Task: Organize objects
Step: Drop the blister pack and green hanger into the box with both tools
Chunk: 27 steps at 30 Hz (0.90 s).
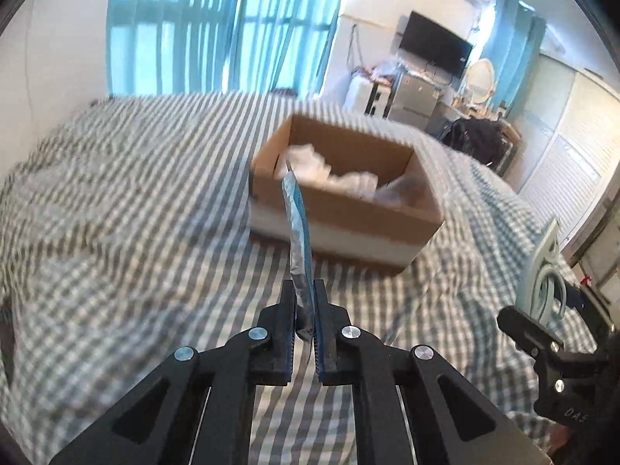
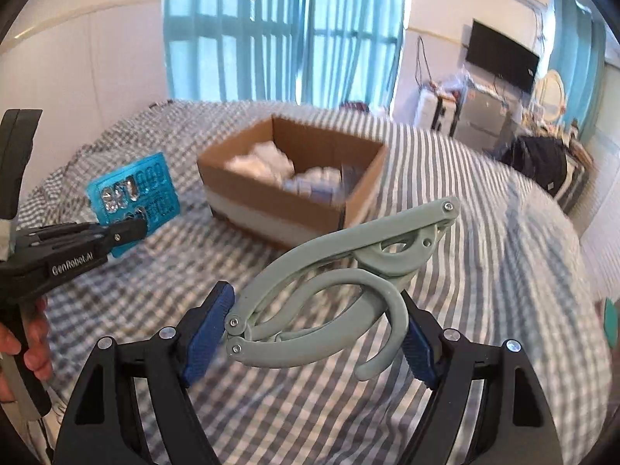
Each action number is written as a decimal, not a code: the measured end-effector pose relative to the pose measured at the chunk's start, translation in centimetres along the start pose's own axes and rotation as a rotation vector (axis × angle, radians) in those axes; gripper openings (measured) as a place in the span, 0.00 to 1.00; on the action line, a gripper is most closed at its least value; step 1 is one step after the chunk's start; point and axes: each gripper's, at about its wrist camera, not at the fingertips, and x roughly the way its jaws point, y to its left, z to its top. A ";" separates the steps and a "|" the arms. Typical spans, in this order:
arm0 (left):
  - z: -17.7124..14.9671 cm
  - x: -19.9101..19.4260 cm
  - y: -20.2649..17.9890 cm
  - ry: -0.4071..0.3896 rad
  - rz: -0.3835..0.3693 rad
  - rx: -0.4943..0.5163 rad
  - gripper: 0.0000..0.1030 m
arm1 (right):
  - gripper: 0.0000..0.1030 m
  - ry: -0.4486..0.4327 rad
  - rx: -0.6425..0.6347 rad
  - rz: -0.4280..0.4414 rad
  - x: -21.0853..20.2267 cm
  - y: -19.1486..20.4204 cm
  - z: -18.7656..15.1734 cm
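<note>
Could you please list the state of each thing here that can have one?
Left gripper: jaws shut on the blister pack.
Right gripper: jaws shut on the folding hanger.
Blister pack: held up, some pockets emptied.
Folding hanger: folded, held up.
Cardboard box: open, partly filled.
Curtains: drawn.

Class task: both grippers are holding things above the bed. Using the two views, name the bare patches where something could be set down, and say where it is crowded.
Free: striped bedding between the cardboard box and the right gripper, and the wide stretch left of the box toward the curtains. Crowded: inside the box, among white wrapped items.
</note>
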 end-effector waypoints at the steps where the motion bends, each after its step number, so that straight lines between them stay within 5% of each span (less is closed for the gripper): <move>1: 0.7 -0.4 -0.3 -0.013 -0.002 0.009 0.08 | 0.78 -0.014 -0.012 0.003 -0.3 0.0 0.9; 7: 5.8 -0.7 -1.4 -0.073 -0.015 0.037 0.08 | 0.78 -0.096 -0.062 0.049 -0.9 -0.3 7.3; 14: 12.2 2.4 -2.6 -0.120 -0.011 0.088 0.08 | 0.77 -0.116 -0.071 0.061 3.2 -1.3 14.1; 19: 15.2 7.0 -2.8 -0.089 -0.017 0.115 0.08 | 0.78 -0.080 -0.052 0.067 8.4 -2.5 17.1; 27: 14.9 14.6 -1.6 0.011 -0.014 0.106 0.08 | 0.78 0.061 -0.028 0.091 18.0 -4.2 17.5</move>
